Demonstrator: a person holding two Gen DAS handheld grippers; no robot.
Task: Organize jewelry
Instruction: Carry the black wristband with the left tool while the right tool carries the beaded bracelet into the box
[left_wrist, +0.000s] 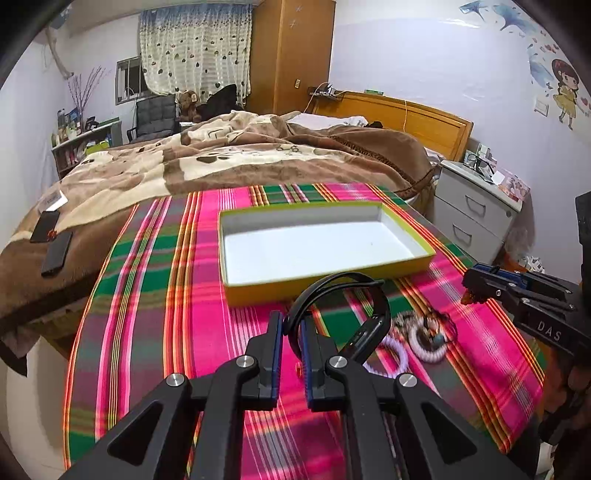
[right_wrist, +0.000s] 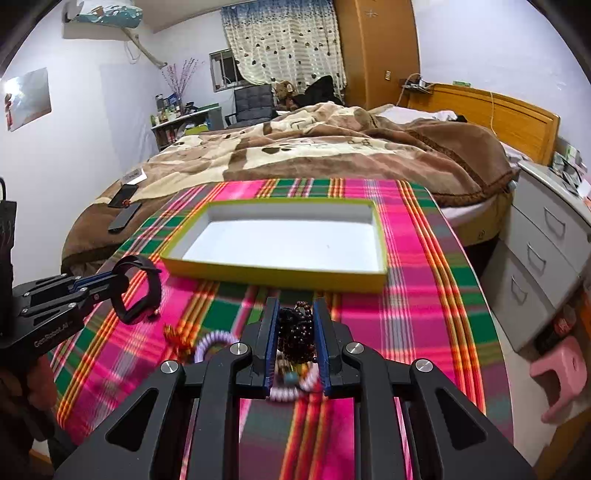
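From my left wrist: my left gripper (left_wrist: 291, 325) is clamped narrow on the black wristband (left_wrist: 343, 314), held clear of the plaid cloth (left_wrist: 155, 295) just short of the yellow box (left_wrist: 325, 236). To do this well I'd carry it over the near rim before letting go. Only here does the white beaded ring (left_wrist: 424, 341) show plainly.

From my right wrist: my right gripper (right_wrist: 295, 332) pinches a dark bead strand (right_wrist: 295, 332) (bunched, so I'd lift slowly). This view alone shows the purple coil bracelet (right_wrist: 212, 343) and what my right claw holds.
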